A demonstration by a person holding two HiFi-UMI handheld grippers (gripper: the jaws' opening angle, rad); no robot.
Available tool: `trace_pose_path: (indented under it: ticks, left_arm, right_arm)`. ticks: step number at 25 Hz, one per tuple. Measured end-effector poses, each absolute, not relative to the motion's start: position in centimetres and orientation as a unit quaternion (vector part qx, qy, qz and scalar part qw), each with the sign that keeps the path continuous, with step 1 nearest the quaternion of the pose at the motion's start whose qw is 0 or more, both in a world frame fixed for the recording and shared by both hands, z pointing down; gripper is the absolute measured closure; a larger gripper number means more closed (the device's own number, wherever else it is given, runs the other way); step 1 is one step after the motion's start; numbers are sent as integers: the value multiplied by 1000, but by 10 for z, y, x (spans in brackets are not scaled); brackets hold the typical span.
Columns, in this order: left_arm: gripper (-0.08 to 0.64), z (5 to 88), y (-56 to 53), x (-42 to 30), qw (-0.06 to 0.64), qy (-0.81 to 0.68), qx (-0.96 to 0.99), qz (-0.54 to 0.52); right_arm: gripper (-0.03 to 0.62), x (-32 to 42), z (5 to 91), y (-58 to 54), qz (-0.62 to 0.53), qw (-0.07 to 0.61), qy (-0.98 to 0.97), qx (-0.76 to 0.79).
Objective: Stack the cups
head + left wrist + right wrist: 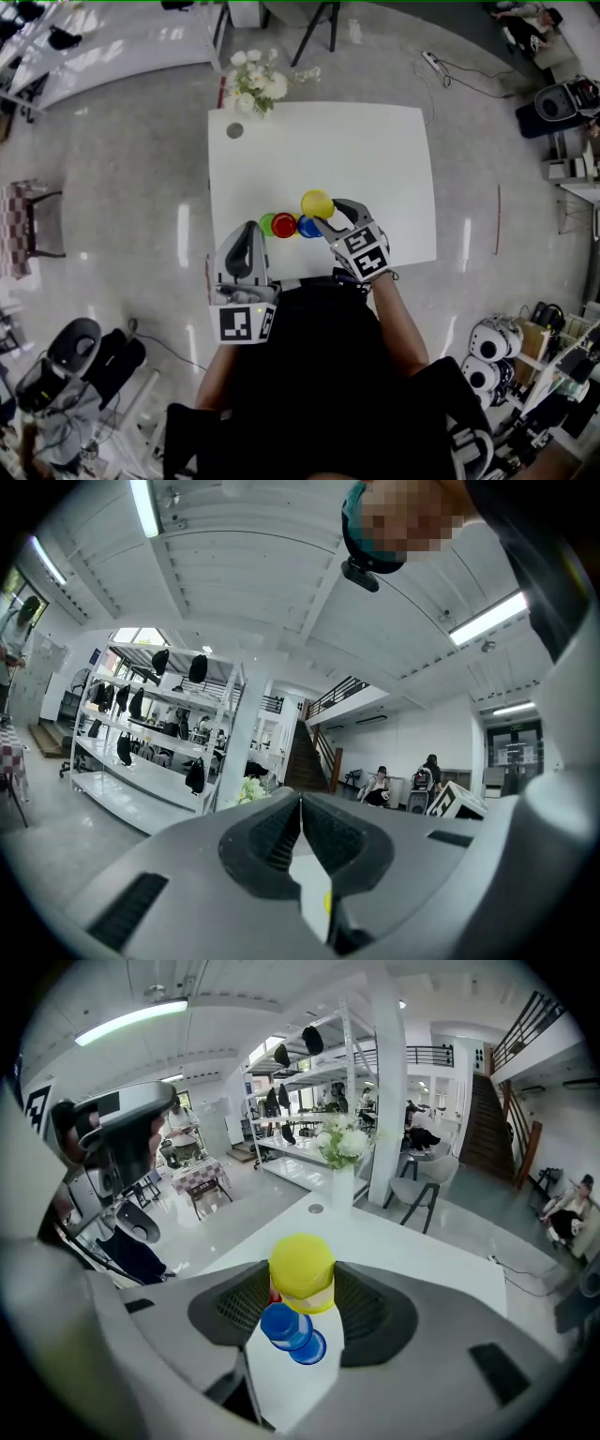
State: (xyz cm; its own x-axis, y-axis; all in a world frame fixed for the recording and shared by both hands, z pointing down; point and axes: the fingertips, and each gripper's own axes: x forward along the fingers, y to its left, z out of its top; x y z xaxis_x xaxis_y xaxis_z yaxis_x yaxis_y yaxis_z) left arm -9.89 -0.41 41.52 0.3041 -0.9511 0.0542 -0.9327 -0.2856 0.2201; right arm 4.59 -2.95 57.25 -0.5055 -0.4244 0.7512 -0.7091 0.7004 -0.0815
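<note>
**Bench** (375, 169): white and rectangular. A vase of flowers (255, 80) stands at its far left corner. The cups are grouped at the near edge, in front of the person.

**Left tool** (301, 803): jaws closed tip to tip with nothing between them. It points level near the green end of the row, touching no cup.

**Right tool** (330, 217): angled downward, jaws set wide and pressing on either side of the yellow cup (302, 1269). The cup appears to be held mouth down, clear of the bench and above the row.

**Cups on the bench:** green cup (267, 223), red cup (284, 225) and blue cup (292, 1333) sit side by side. The blue cup is nearest the yellow one and, in the right gripper view, lies just below it.

**Step in hand (judged):** carrying the yellow cup to set it on another cup, probably the blue.

- Centre the yellow cup over the blue cup before descending, and keep it level.
- Lower it straight so the rim slips over the blue cup rather than catching its edge.
- Widen the jaws only once the cup is seated.
- These light cups may slide or topple if nudged, so the idle left tool could steady the row.
</note>
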Motion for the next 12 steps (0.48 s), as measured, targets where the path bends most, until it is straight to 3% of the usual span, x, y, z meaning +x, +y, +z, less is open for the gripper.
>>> trace_pose_path:
  ticks: [12]
  left_arm:
    - [538,413,5,-112,116,-593,795,-53]
  right_arm:
    - [359,16,580,13,194,408,-850,271]
